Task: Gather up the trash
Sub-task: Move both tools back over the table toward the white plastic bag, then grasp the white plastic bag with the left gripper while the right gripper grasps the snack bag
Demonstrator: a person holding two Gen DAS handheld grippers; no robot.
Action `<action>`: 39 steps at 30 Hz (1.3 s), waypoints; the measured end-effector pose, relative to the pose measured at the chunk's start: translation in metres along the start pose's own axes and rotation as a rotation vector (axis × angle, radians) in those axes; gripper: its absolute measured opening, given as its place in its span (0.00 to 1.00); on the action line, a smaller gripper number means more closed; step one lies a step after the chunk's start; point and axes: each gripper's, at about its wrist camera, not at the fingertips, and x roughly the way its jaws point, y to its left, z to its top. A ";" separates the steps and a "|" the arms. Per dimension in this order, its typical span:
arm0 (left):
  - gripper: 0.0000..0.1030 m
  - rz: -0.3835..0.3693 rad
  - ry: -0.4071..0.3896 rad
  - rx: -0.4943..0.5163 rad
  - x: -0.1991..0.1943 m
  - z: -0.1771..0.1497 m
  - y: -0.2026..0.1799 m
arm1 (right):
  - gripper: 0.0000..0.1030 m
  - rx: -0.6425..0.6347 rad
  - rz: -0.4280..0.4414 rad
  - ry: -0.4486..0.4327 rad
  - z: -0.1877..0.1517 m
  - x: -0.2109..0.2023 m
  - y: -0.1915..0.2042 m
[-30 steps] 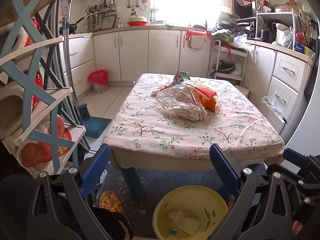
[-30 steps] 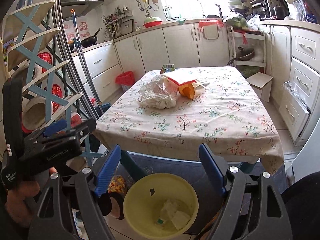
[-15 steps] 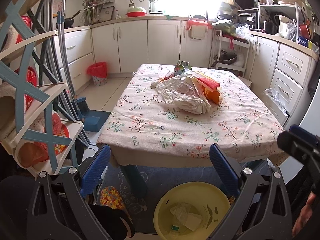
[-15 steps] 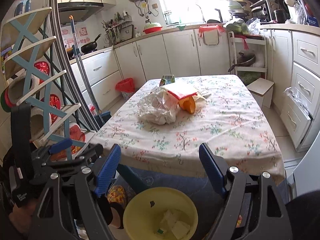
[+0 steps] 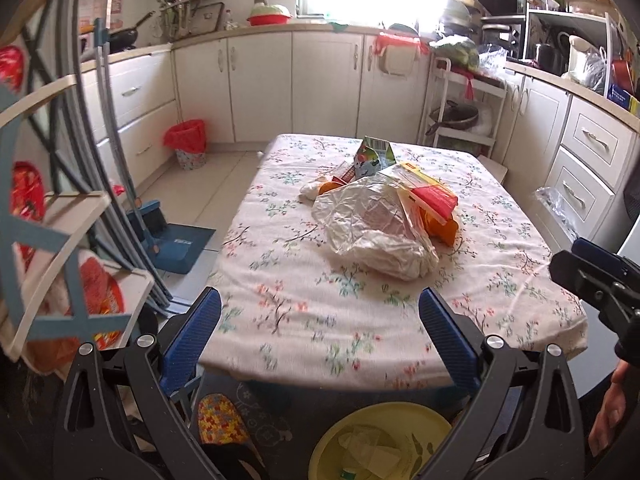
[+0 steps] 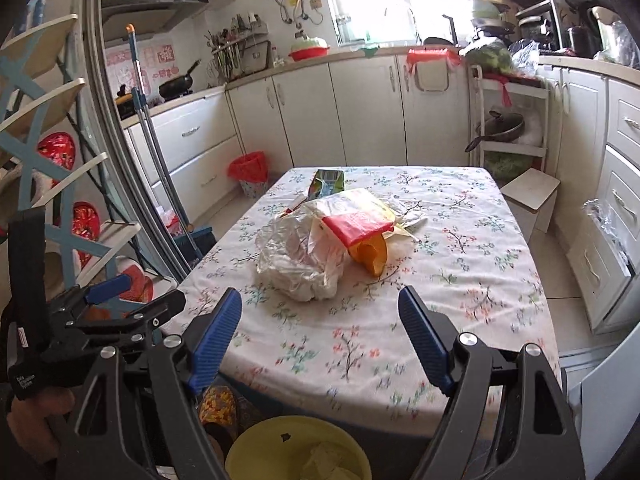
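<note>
A: Kitchen, low table (image 5: 280,312) w/ floral cloth. Where's the trash?

B: Piled mid-table: crumpled clear bag (image 5: 374,232), red-yellow packet (image 5: 430,196) on top, orange piece (image 6: 370,256) just beside it, carton (image 5: 372,156) behind.

A: Grippers?

B: Left gripper (image 5: 320,320) spread wide, nothing between its blue pads, over the near table edge. Right gripper (image 6: 320,320) likewise spread, empty, aimed at the bag. Neither touches the pile.

A: Bin?

B: Yellow tub (image 5: 380,440) on floor below the near edge, paper scraps inside. Red-lined bin (image 5: 186,148) by the far cabinets. Dustpan (image 5: 180,246) left of table.
</note>
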 end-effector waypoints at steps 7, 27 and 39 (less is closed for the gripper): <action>0.92 -0.081 0.103 -0.021 0.045 0.011 -0.010 | 0.74 0.110 0.072 0.127 0.018 0.050 -0.023; 0.86 -0.147 0.170 0.180 0.149 0.048 -0.066 | 0.70 0.354 0.150 0.191 0.042 0.103 -0.067; 0.21 -0.302 0.327 0.125 0.132 0.039 -0.021 | 0.70 0.386 0.174 0.194 0.043 0.109 -0.070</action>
